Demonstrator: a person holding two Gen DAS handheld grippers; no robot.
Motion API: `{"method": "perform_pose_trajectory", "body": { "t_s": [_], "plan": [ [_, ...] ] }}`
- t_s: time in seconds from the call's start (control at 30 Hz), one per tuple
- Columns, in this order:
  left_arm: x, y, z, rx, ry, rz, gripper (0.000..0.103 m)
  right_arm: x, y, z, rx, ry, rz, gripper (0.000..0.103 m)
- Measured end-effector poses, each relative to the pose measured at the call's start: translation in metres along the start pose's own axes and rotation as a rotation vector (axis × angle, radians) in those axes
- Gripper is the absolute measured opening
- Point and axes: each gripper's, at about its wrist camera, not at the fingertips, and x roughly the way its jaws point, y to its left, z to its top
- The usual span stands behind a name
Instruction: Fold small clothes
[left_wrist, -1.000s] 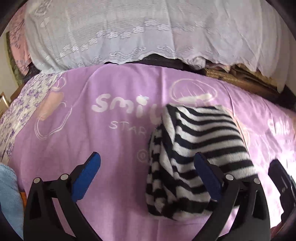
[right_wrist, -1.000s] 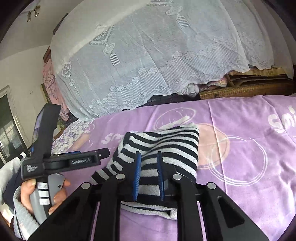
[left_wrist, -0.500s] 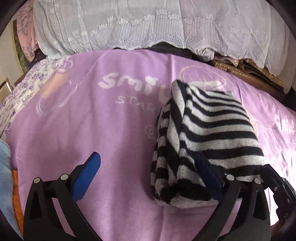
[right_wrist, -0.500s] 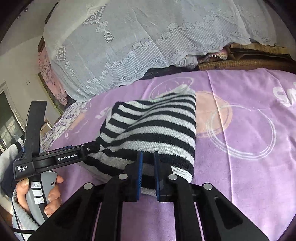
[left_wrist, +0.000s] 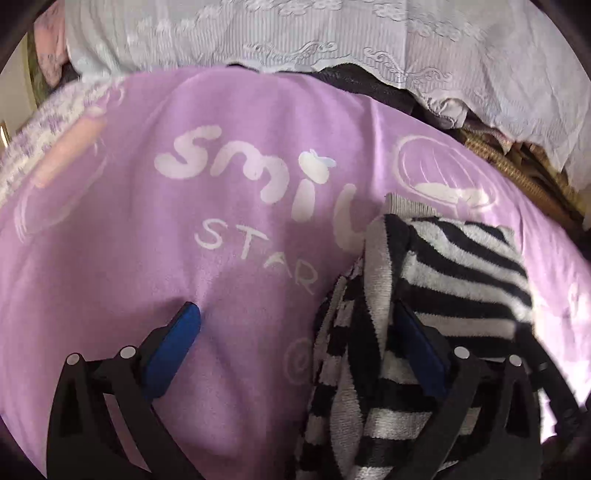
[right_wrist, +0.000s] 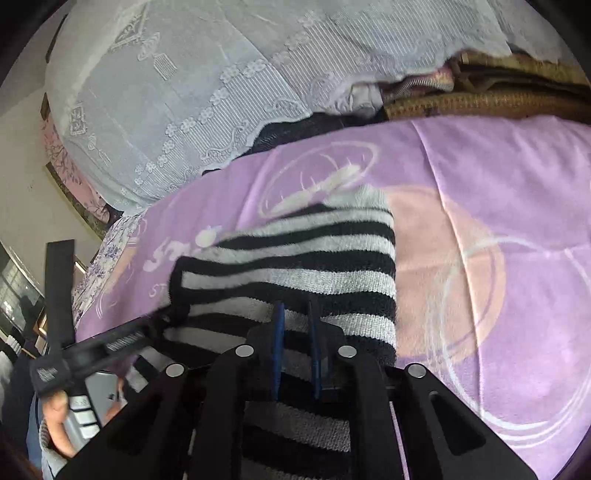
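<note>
One striped garment (right_wrist: 295, 266) lies mostly folded on the bed (left_wrist: 155, 258), its near edge clamped in the right hand-held gripper (right_wrist: 295, 354) while the left hand-held gripper (left_wrist: 295, 343) stands wide apart, so final tidying seems left.

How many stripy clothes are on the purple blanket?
1. The stripy garment lies folded on the purple blanket, pinched by the right gripper. More could be hidden out of view.

Your wrist cameras looked steeply down, close over the purple blanket (left_wrist: 229, 258); both shared the striped garment (right_wrist: 314, 258).
</note>
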Motion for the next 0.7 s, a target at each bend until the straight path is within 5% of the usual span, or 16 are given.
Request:
{"method": "perform_pose_trajectory", "body": {
  "t_s": [0.37,0.57,0.7],
  "plan": [
    [-0.065,-0.008,-0.023,0.058,-0.125,0.111,0.099,-0.081,0.035,-0.027,-0.133,-0.145,-0.007,0.016],
    [-0.051,0.006,-0.063,0.051,-0.038,0.083,0.099,-0.082,0.031,-0.073,-0.201,-0.085,-0.036,0.022],
    [-0.058,-0.004,-0.079,0.097,-0.109,0.159,0.099,-0.085,0.035,-0.075,-0.225,-0.086,-0.061,0.022]
  ]
}}
